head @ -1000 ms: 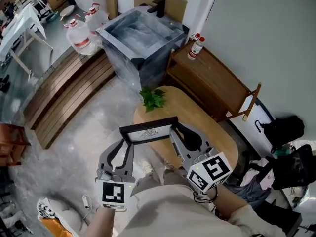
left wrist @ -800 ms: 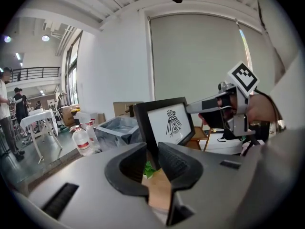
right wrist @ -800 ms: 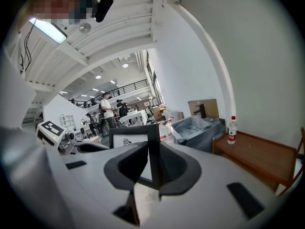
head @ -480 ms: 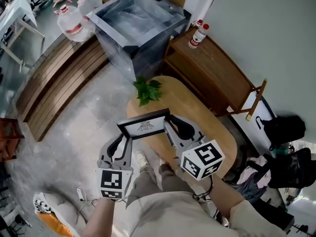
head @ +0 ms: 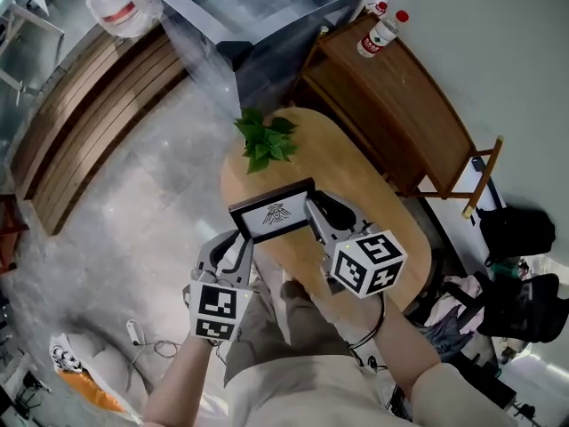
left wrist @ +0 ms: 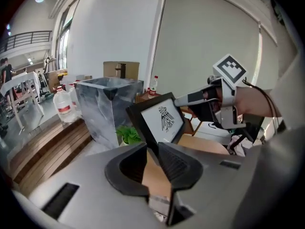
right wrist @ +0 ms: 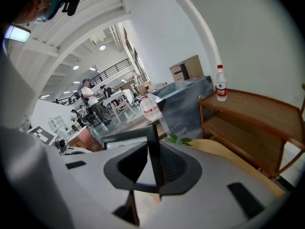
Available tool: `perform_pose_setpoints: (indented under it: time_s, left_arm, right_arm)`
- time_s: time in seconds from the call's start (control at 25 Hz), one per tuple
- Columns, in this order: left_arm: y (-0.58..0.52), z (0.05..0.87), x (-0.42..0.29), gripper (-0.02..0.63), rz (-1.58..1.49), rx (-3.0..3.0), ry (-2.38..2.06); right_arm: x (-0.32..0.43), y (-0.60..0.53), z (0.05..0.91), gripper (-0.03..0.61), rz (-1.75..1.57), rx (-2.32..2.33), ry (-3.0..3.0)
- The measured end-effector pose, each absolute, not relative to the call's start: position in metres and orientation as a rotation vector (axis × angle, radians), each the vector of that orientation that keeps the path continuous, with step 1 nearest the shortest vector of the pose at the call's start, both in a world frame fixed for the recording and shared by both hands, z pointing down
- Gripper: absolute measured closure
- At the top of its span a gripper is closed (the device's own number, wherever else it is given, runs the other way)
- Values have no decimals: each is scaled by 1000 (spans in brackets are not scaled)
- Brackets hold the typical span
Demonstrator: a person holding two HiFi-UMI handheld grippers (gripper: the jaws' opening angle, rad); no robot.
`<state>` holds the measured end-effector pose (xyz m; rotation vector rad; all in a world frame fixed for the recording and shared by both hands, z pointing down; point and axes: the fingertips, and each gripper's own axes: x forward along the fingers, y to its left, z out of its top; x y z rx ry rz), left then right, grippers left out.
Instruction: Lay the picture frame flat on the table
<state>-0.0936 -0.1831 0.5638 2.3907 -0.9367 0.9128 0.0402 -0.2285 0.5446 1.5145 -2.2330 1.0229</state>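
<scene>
The picture frame (head: 272, 210) is black with a white sheet bearing a dark bird emblem. It hangs tilted over the near edge of the oval wooden table (head: 364, 194), face up towards me. My left gripper (head: 240, 241) is shut on its lower left edge, and my right gripper (head: 313, 210) is shut on its right edge. In the left gripper view the picture frame (left wrist: 159, 118) rises from between the jaws of the left gripper (left wrist: 153, 159). In the right gripper view the picture frame (right wrist: 153, 142) shows edge-on, clamped in the right gripper (right wrist: 153, 163).
A small green plant (head: 264, 140) stands at the table's far end. Behind it is a grey marbled box (head: 258, 7). A wooden shelf unit (head: 400, 105) with bottles (head: 382, 32) lines the wall. Slatted benches (head: 80, 114) lie left, dark bags (head: 516, 229) right.
The frame has tipped back, so more of its face shows from above. Both grippers have stayed on it, and the left one has drawn in under its left corner.
</scene>
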Motion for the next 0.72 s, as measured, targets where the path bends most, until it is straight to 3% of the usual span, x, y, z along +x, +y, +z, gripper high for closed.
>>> perform_pose_setpoints:
  time_s: [0.72]
  left_arm:
    - [-223, 776, -101, 552, 924, 2180, -870]
  right_arm:
    - [39, -249, 772, 520, 1310, 1407, -2047]
